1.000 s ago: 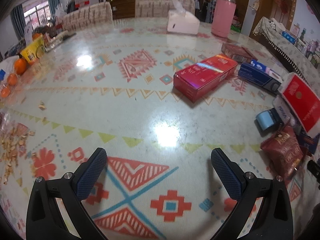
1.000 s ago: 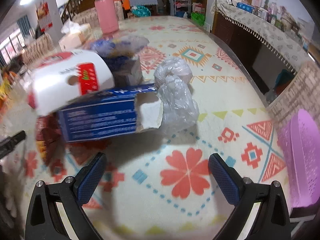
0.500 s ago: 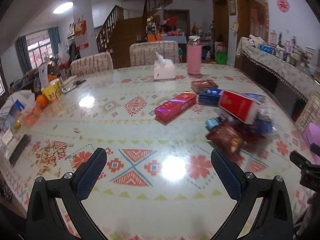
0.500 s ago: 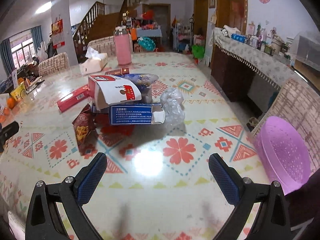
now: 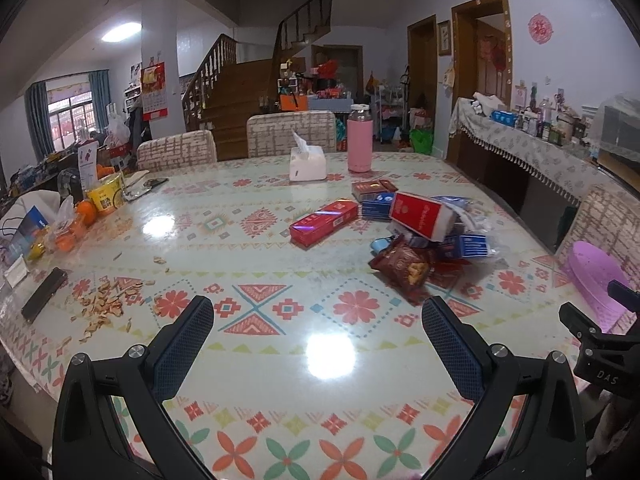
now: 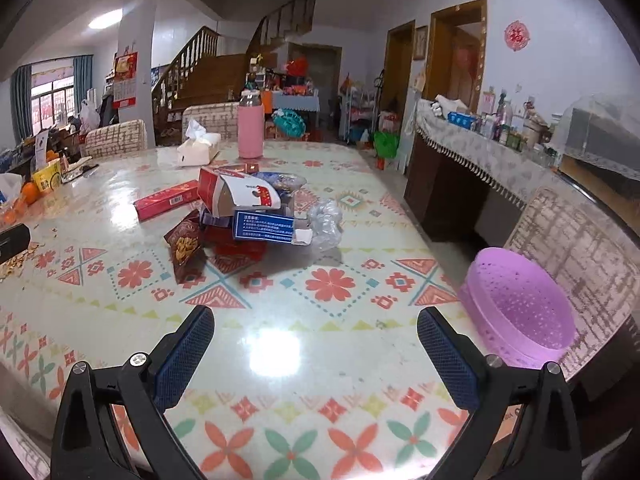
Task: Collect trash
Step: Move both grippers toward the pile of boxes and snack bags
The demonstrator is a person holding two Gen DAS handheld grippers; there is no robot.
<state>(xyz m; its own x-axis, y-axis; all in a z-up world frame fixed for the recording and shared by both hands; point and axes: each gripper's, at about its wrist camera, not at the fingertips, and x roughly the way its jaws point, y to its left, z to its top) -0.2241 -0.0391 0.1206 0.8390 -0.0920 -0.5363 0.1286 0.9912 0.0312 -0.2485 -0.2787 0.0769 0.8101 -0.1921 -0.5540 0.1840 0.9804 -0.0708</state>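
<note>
A heap of trash lies mid-table: a red-and-white carton point(image 5: 420, 216) point(image 6: 244, 196), a blue box point(image 6: 264, 226), a dark red snack bag point(image 5: 404, 266) point(image 6: 185, 245) and a crumpled clear plastic bag point(image 6: 326, 226). A long red box point(image 5: 324, 222) point(image 6: 166, 201) lies beside the heap. Peel scraps point(image 5: 106, 306) are scattered at the left edge. My left gripper point(image 5: 318, 346) is open above the near table edge, nothing between its fingers. My right gripper point(image 6: 316, 346) is open too, also empty. Part of the right gripper's body shows at the right rim of the left wrist view.
A purple perforated basket point(image 6: 520, 312) point(image 5: 596, 280) sits at the table's right edge by a chair. Far side holds a tissue box point(image 5: 307, 163) and pink bottle point(image 5: 360, 138). Oranges point(image 5: 86, 212), a yellow cup and a black phone point(image 5: 44, 294) crowd the left edge. A sideboard point(image 6: 472, 152) stands right.
Both grippers have pulled back and risen from close over the table to the near edge. The trash heap now looks smaller and farther away. Both stay open.
</note>
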